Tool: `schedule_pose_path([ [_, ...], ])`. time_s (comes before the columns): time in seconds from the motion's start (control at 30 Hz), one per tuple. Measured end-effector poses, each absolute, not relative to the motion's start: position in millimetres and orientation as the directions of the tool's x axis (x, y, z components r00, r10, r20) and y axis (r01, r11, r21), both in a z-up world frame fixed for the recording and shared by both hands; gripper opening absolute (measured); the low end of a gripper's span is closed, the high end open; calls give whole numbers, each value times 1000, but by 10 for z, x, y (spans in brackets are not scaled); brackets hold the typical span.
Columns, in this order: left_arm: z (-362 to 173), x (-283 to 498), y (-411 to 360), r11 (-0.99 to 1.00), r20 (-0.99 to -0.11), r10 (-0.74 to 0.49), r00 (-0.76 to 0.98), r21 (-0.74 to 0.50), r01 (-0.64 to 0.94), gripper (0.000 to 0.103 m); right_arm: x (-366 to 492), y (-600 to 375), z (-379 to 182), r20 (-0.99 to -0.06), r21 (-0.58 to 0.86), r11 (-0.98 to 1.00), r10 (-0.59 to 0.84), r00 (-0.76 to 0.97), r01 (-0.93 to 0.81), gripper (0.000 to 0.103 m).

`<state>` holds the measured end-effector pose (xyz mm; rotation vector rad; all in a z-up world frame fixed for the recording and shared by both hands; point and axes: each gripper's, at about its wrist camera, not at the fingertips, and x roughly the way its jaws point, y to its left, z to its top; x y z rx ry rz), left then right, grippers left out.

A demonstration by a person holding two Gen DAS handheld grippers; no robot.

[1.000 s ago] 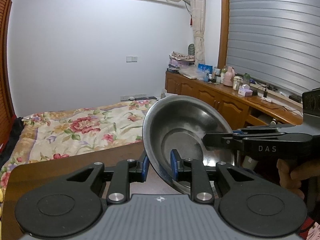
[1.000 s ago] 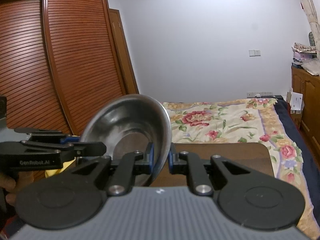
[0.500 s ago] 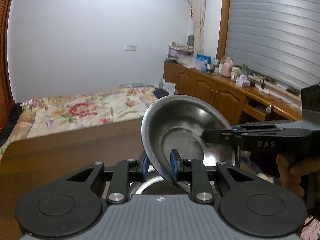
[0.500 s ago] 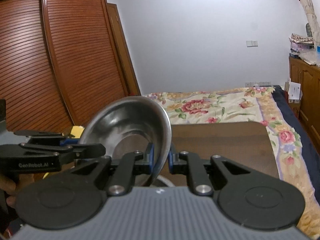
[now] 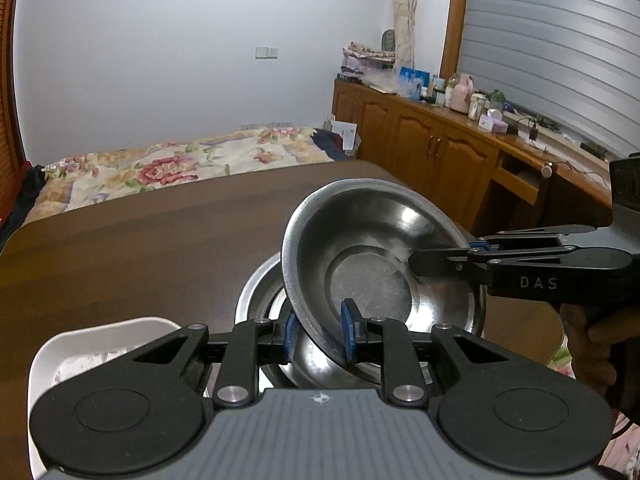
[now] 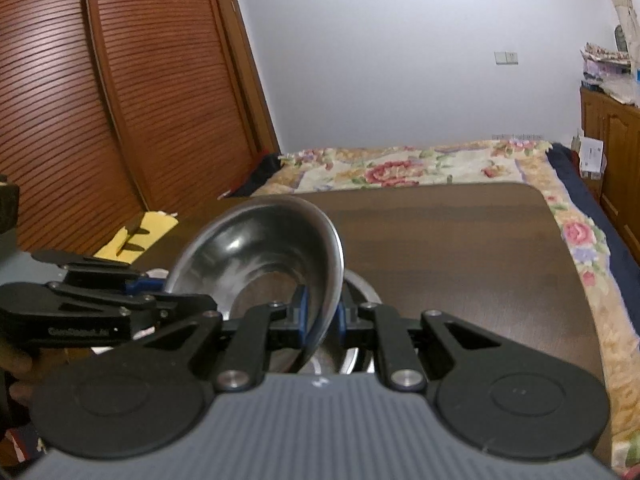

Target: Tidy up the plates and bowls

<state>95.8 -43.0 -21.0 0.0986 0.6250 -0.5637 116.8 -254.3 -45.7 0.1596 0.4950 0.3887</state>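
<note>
A steel bowl (image 5: 372,264) is held between both grippers, tilted, just above a second steel bowl (image 5: 256,296) on the dark wooden table (image 5: 140,248). My left gripper (image 5: 320,330) is shut on the bowl's near rim. My right gripper (image 6: 320,316) is shut on the opposite rim of the same bowl (image 6: 260,252). The right gripper also shows in the left wrist view (image 5: 476,250) at the right. The lower bowl (image 6: 360,284) peeks out behind in the right wrist view. A white square dish (image 5: 104,344) sits at the near left.
A flowered bed (image 5: 168,164) lies beyond the table. Wooden cabinets (image 5: 432,148) with bottles stand at the right. A slatted wardrobe (image 6: 100,100) is at the left. A yellow object (image 6: 136,236) lies near the table's left edge.
Both grippers have lowered the held bowl toward the table. The lower steel bowl and the white dish have come into view beneath it.
</note>
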Motion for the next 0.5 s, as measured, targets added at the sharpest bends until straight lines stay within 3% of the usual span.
schedule_pose_path([
  [0.5, -353, 1000, -459, 860, -612, -426, 666, -45, 508, 24, 1136, -2390, -603, -448, 174, 939, 344, 825, -297, 16],
])
